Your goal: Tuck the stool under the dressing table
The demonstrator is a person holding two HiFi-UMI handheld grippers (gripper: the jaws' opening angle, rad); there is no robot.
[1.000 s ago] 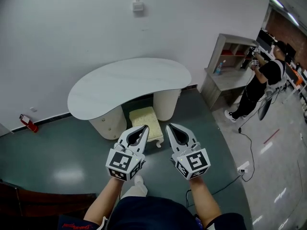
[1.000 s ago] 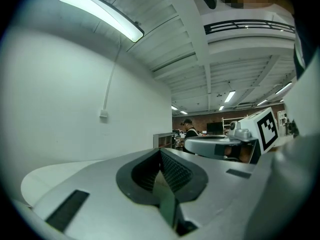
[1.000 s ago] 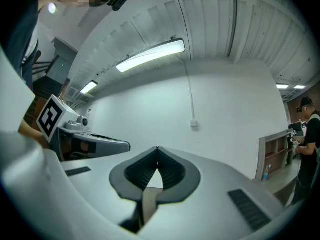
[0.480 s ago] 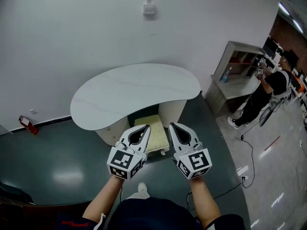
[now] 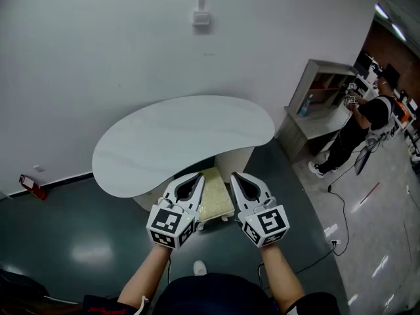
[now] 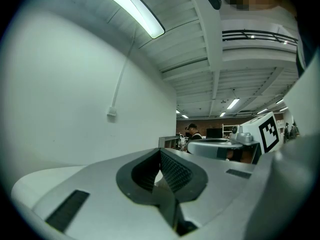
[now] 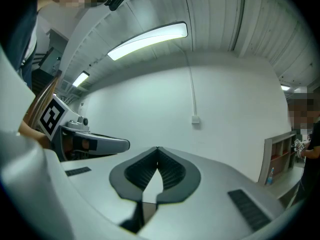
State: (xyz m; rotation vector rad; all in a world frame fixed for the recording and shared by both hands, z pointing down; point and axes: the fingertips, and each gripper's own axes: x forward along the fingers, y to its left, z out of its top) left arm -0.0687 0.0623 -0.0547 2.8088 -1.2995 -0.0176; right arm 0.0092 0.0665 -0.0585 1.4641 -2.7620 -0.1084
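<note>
The left gripper holds its fingers clenched tip to tip on nothing, and the right gripper does the same. Between and below them, the cream stool stands with its far end at the front edge of the dressing table's white tabletop.

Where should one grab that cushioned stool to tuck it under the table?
Probably the stool's near edge, from the person's side: its far end already sits under the dressing table, so only that edge is exposed. The left claw and right claw, both shut, must open first.
</note>
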